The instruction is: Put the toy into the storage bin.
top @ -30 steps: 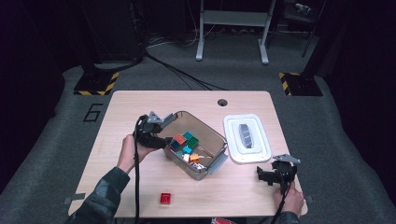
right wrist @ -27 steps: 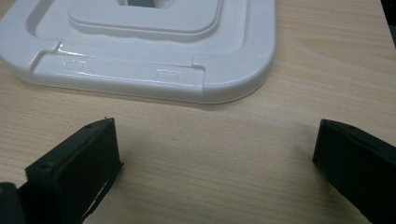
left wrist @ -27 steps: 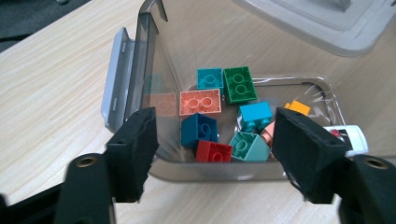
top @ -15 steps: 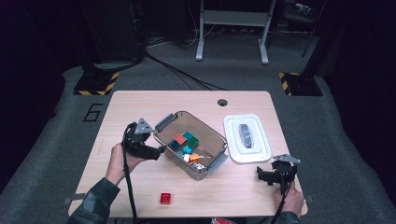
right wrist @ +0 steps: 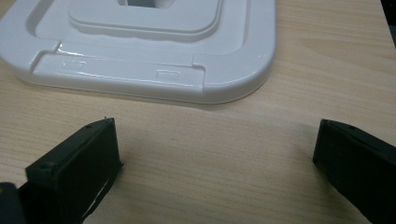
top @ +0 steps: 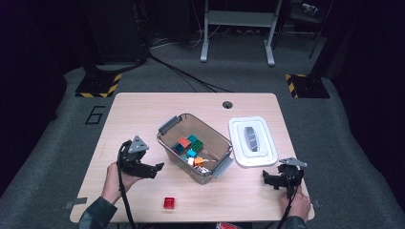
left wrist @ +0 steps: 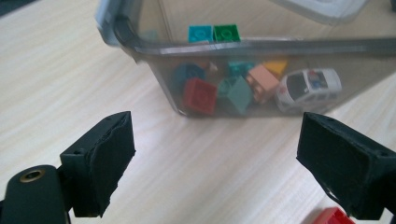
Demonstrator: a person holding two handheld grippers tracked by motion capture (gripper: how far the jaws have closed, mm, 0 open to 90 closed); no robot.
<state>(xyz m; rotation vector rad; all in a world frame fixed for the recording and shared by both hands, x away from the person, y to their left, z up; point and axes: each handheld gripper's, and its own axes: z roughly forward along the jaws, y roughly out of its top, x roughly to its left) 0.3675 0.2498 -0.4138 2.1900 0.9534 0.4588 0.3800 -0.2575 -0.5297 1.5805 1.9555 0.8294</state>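
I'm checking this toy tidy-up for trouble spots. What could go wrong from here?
The red brick lies close to the table's near edge, so a clumsy pinch by the left gripper, whose jaws have just been opening with nothing between them, might knock it off. That gripper sits close beside the clear bin; swinging toward the brick could bump the bin. The white lid lies just ahead of the open right gripper, which could shove it.
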